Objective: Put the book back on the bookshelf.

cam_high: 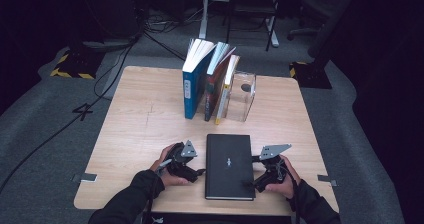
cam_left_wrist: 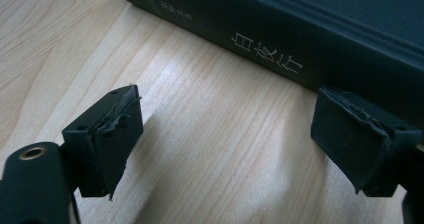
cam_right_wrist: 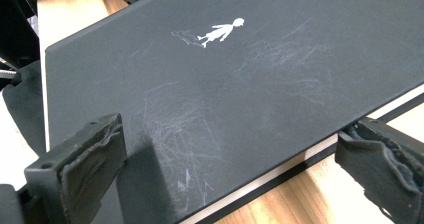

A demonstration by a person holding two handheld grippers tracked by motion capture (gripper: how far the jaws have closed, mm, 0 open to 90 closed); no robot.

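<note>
A black hardcover book (cam_high: 230, 166) with a small white figure on its cover lies flat near the table's front edge. My left gripper (cam_high: 199, 173) rests on the wood just left of it and is open. In the left gripper view its jaws (cam_left_wrist: 225, 134) face the book's spine (cam_left_wrist: 280, 29), which bears white lettering, and only bare wood lies between them. My right gripper (cam_high: 251, 183) sits at the book's right edge. In the right gripper view it (cam_right_wrist: 230, 144) is open, with one pad over the scuffed cover (cam_right_wrist: 240, 74) and the other beside the page edge.
Three books (cam_high: 207, 84) stand upright at the back middle of the wooden table (cam_high: 140, 129), leaning against a clear plastic bookend (cam_high: 242, 96). Cables, stand legs and an office chair are on the grey floor beyond the table.
</note>
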